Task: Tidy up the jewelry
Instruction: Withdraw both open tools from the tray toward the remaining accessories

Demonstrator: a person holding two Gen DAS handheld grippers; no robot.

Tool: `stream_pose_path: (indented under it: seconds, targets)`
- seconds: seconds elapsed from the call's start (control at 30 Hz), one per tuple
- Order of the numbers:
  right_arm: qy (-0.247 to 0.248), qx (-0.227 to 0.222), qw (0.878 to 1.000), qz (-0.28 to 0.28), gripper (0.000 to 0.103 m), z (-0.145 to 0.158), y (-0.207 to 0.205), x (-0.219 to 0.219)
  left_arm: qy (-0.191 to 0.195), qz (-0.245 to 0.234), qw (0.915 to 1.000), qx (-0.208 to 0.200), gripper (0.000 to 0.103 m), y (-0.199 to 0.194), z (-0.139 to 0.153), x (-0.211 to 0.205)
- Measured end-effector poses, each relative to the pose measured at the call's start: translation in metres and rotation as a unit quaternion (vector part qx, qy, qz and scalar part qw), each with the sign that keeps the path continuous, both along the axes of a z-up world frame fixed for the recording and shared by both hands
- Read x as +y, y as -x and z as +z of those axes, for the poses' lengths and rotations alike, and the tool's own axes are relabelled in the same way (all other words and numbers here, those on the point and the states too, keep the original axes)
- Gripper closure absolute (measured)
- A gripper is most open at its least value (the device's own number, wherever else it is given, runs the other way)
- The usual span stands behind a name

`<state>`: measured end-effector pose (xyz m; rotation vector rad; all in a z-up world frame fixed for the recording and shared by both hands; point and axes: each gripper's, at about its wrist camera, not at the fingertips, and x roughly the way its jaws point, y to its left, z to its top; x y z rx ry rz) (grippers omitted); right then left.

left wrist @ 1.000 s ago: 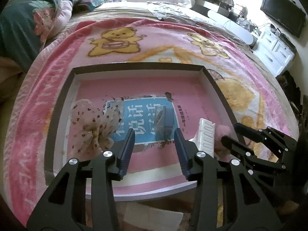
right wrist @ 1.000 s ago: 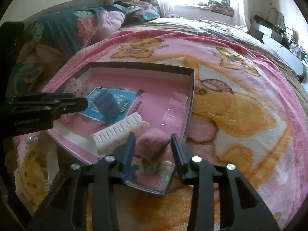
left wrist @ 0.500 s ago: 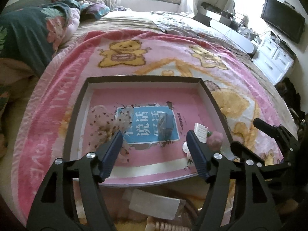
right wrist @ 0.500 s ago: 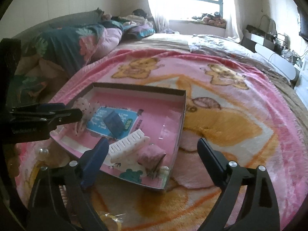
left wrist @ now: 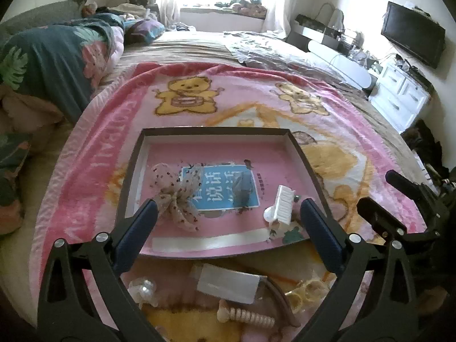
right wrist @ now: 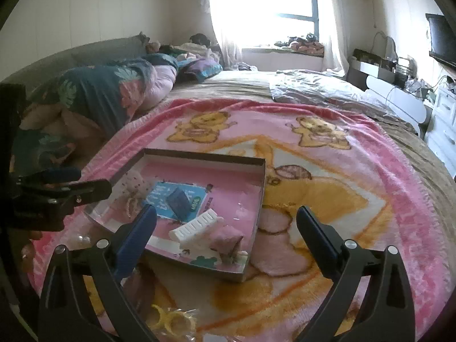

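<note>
A shallow pink box (left wrist: 216, 134) (right wrist: 260, 188) lies on the bed blanket. In it are a dotted tulle bow (left wrist: 176, 196) (right wrist: 134, 188), a dark blue clip (left wrist: 242, 189) (right wrist: 178, 203), a white comb clip (left wrist: 283, 205) (right wrist: 196, 223) and a pink fuzzy piece (right wrist: 226, 235). My left gripper (left wrist: 228, 228) is open and empty, above the box's near edge. My right gripper (right wrist: 226, 233) is open and empty, above the box's near right corner. In front of the box lie a pearl piece (left wrist: 144, 287), a clear packet (left wrist: 228, 283), a cream spiral clip (left wrist: 246, 316) and yellow rings (left wrist: 306, 292) (right wrist: 171, 320).
A pink teddy-bear blanket (left wrist: 256, 91) (right wrist: 342, 199) covers the bed. A folded dark floral quilt (left wrist: 48, 65) (right wrist: 99, 97) lies at the left. White drawers (left wrist: 399, 97) and a wall TV (left wrist: 413, 45) stand at the right.
Both grippers have opened wide and pulled back and up from the box. The white comb clip and pink piece now lie in the box's near right corner.
</note>
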<state>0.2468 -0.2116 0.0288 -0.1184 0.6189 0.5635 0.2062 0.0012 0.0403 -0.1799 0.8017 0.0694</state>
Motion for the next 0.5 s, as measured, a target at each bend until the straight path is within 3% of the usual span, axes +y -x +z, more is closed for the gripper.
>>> stream_pose_path:
  seconds: [0.5]
  targets:
    - [0.007,-0.033,0.999,0.003,0.005,0.034,0.046,0.003,-0.005,0.007,0.9997,-0.022,0.009,0.044,0.022,0.012]
